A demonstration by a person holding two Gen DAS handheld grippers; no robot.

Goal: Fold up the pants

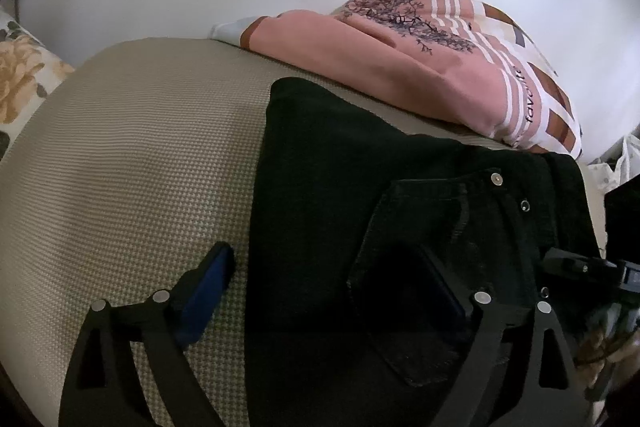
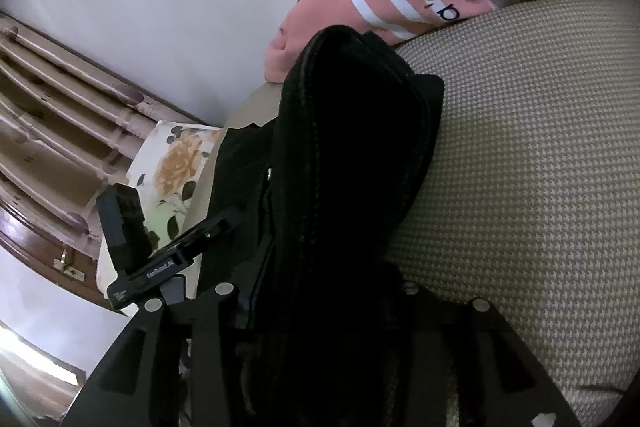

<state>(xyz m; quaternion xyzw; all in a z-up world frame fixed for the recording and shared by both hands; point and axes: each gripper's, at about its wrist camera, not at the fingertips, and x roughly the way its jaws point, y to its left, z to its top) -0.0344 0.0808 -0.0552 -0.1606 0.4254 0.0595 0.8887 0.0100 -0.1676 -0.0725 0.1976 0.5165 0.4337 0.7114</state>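
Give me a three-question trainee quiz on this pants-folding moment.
1. True or false: the jaws of the left gripper are clamped shut on the black pants.
2. What do the black pants lie on? A) a beige woven surface; B) a wooden floor; C) a glass table.
3. Fill in: the word printed on the pink striped fabric behind the pants is "____".

Key: 1. False, the jaws stand wide open, one finger over the beige surface and one over the pants. 2. A. 3. favorite.
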